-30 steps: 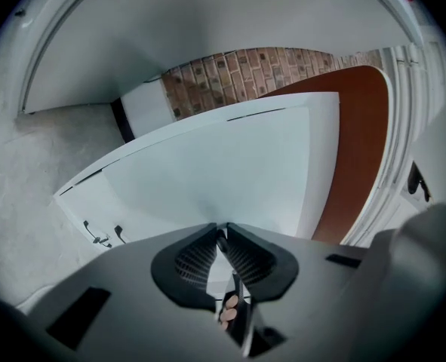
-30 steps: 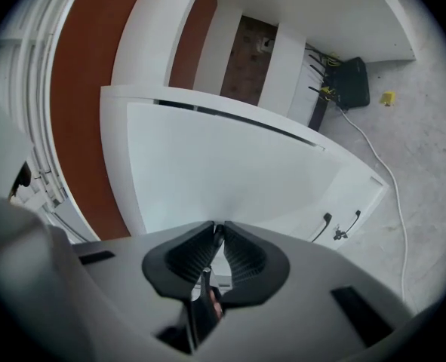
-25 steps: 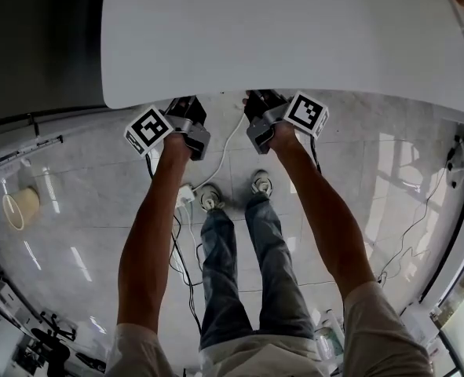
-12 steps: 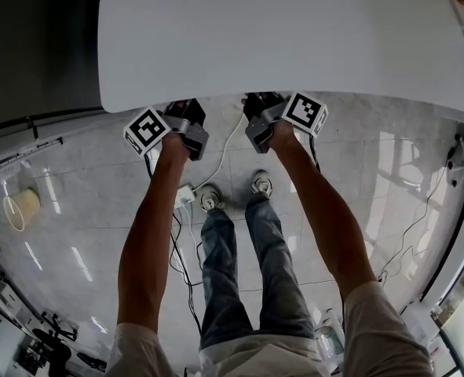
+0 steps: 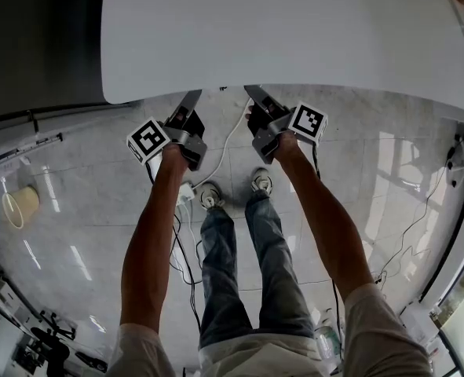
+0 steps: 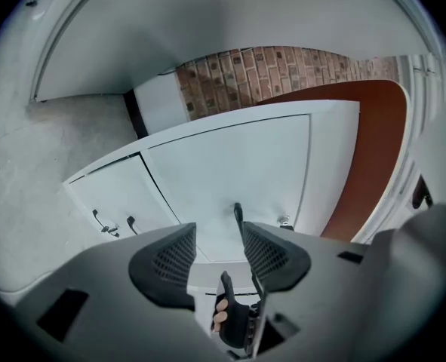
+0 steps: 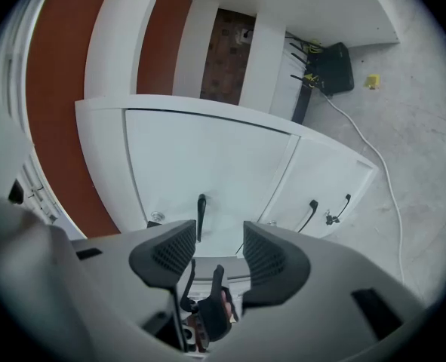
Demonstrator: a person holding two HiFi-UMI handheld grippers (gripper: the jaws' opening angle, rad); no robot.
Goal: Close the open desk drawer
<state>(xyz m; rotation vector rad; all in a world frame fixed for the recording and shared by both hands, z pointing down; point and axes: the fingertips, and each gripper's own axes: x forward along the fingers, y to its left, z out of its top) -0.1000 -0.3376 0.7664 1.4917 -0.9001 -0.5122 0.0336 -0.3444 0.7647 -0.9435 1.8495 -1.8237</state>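
The white desk top point(image 5: 294, 30) fills the top of the head view. Below its front edge I hold my left gripper point(image 5: 189, 99) and right gripper point(image 5: 257, 96) side by side. Both point at the white drawer front point(image 6: 238, 164) point(image 7: 200, 157) under the desk. Its black handle point(image 6: 238, 216) point(image 7: 201, 216) stands just beyond the jaws in both gripper views. The left gripper point(image 6: 216, 232) and the right gripper point(image 7: 219, 232) have just been opening, and nothing lies between their pads. I cannot tell whether the drawer front sits flush.
Beside the drawer is a white door with two black handles point(image 6: 109, 194) point(image 7: 328, 206). A power strip and cables point(image 5: 186, 193) lie on the tiled floor by the person's shoes point(image 5: 261, 183). A black box with wires point(image 7: 332, 57) sits under the desk. A brick wall point(image 6: 268, 74) stands behind.
Both grippers have drawn back and down from under the desk's edge toward the person. Their fingers, hidden before, now show below the edge, and the jaws stand apart.
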